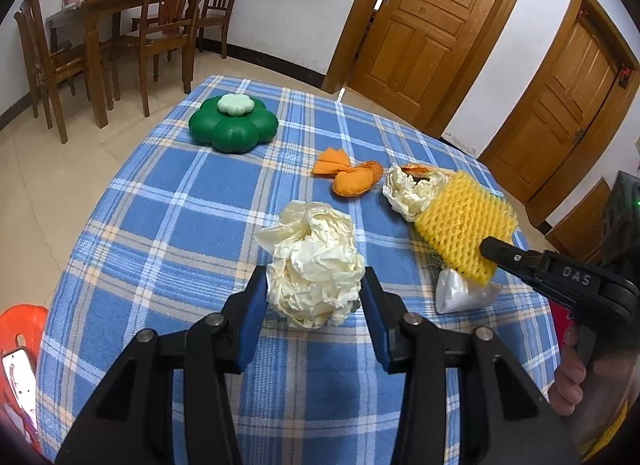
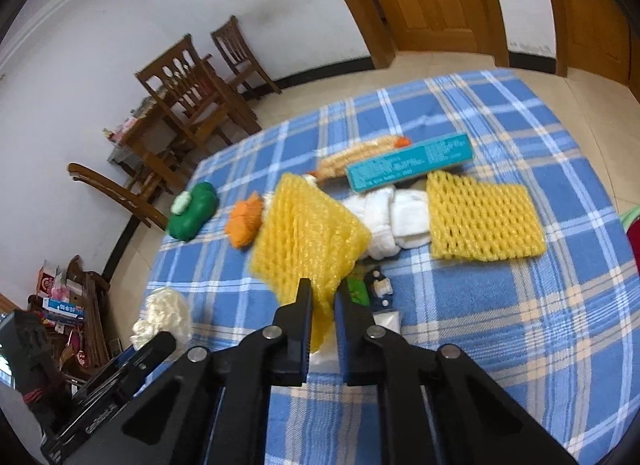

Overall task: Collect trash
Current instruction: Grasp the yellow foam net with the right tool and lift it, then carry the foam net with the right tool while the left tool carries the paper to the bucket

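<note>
On the desk [image 2: 520, 337] lie two yellow foam nets [image 2: 308, 241] [image 2: 484, 217], two crumpled paper wads [image 1: 316, 265] [image 1: 408, 191], one teal box [image 2: 408, 163] and one green flower-shaped container [image 1: 234, 125].

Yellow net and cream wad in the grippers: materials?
Yellow net: looks like foam mesh fruit sleeve, matte, open diamond cells; shut in the right gripper. Cream wad: likely crumpled tissue or thin paper, sharp creases, between the left gripper fingers.

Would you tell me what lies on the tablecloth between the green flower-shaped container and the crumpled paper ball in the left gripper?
Only bare checked tablecloth lies between the green flower-shaped container and the crumpled paper ball; the left wrist view shows it.
</note>
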A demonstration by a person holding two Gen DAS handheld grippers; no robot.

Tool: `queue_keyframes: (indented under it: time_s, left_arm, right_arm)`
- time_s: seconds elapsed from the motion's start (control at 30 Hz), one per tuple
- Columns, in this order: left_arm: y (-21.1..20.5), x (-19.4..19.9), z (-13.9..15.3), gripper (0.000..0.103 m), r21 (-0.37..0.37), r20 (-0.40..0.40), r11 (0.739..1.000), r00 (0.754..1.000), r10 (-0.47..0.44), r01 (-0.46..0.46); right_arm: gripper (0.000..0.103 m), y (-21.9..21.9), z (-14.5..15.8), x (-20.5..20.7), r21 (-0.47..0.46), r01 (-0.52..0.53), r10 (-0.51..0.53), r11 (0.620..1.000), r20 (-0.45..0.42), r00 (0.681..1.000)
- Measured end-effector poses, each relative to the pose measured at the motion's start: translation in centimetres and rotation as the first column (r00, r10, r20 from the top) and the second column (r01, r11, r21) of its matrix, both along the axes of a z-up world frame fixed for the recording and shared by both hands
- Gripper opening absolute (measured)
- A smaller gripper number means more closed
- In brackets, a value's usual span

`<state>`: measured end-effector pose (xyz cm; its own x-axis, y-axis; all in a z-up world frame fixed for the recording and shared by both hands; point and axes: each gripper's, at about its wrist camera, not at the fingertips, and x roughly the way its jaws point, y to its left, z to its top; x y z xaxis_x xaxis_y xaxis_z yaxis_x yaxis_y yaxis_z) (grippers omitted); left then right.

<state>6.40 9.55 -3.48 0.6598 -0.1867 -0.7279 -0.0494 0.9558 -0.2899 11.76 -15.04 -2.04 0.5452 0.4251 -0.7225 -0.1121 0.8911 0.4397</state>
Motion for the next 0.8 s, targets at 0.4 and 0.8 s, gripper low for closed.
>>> queue_keyframes:
  time_s: [0.4,0.8]
  left_arm:
    - [-2.6,-0.8,2.2,0.046,0.007,0.043,0.997,0.996,-0.074,0.074]
    - [-7.7,-0.8,3.9,0.046,-0.043,0.036,0.97,0.97,-0.239,0.24]
  right_arm:
    - [0.012,-4.8,4.0,-4.4,0.046,0.11,-0.115,0.993,0.13,0.985]
    - [0.012,-10.9,5.7,-8.6,0.04,0.241,-0.244,0.97,0.184,0.952]
